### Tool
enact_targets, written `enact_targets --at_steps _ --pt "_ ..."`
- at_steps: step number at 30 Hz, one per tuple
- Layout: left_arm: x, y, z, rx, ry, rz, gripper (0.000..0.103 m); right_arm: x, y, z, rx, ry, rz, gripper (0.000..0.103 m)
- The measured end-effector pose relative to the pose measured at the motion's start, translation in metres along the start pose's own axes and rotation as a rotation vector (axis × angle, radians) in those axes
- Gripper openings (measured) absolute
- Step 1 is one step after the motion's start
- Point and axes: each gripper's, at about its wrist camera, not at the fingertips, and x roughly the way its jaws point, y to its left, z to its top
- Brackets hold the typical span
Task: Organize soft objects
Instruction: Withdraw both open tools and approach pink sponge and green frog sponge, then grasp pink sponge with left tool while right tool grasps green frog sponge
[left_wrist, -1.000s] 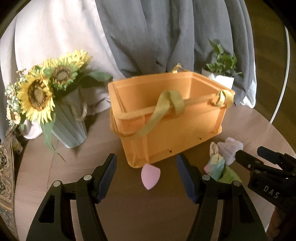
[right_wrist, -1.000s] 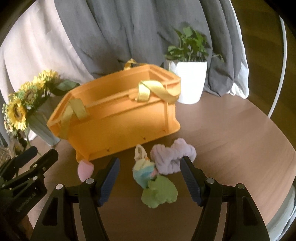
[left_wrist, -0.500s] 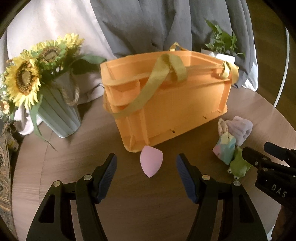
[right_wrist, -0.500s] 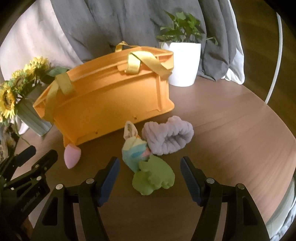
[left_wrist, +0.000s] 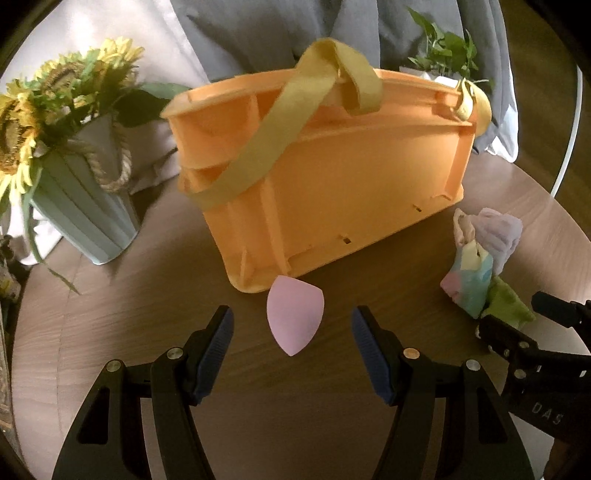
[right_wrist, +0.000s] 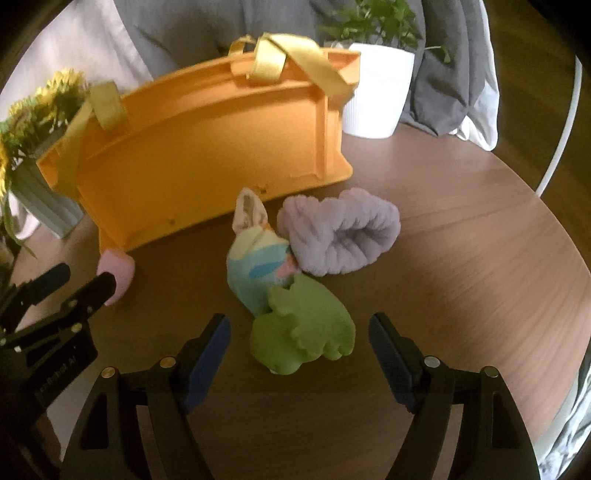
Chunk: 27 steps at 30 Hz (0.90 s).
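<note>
An orange crate (left_wrist: 332, 177) (right_wrist: 207, 147) with yellow straps stands on the round wooden table (left_wrist: 110, 332). A pink teardrop sponge (left_wrist: 293, 317) (right_wrist: 116, 273) lies at the crate's near corner. My left gripper (left_wrist: 291, 328) is open and low over the table, the sponge lying between its fingertips untouched. A green frog plush (right_wrist: 303, 328), a pastel bunny toy (right_wrist: 258, 266) and a lilac fluffy band (right_wrist: 340, 236) lie together in front of the crate. My right gripper (right_wrist: 299, 332) is open, its jaws opening, with the frog between the fingertips and clear of the pads.
A pale green vase of sunflowers (left_wrist: 74, 192) stands left of the crate. A white pot with a green plant (right_wrist: 376, 92) stands behind the crate's right end. Grey and white cloth (left_wrist: 258, 33) hangs behind. The table edge (right_wrist: 576, 258) curves at the right.
Both grippers have come down toward the table, so the sponge and the frog plush now sit between their fingertips. The right gripper's fingers have spread wider.
</note>
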Motion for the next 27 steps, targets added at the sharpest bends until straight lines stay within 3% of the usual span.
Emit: enact_targets --at_steps 15,22,27 --pt "0.025 0.001 0.004 0.0 0.032 -0.028 0.065 0.012 0.004 0.0 -0.003 0.038 -0.036 0.078" --pt "0.036 -0.001 0.003 -0.01 0.059 -0.023 0.039 0.015 0.002 0.0 0.009 0.042 -0.051 0.077" --pt "0.035 -0.004 0.002 0.007 0.049 -0.006 0.036 0.013 0.003 -0.001 -0.009 0.028 -0.039 0.065"
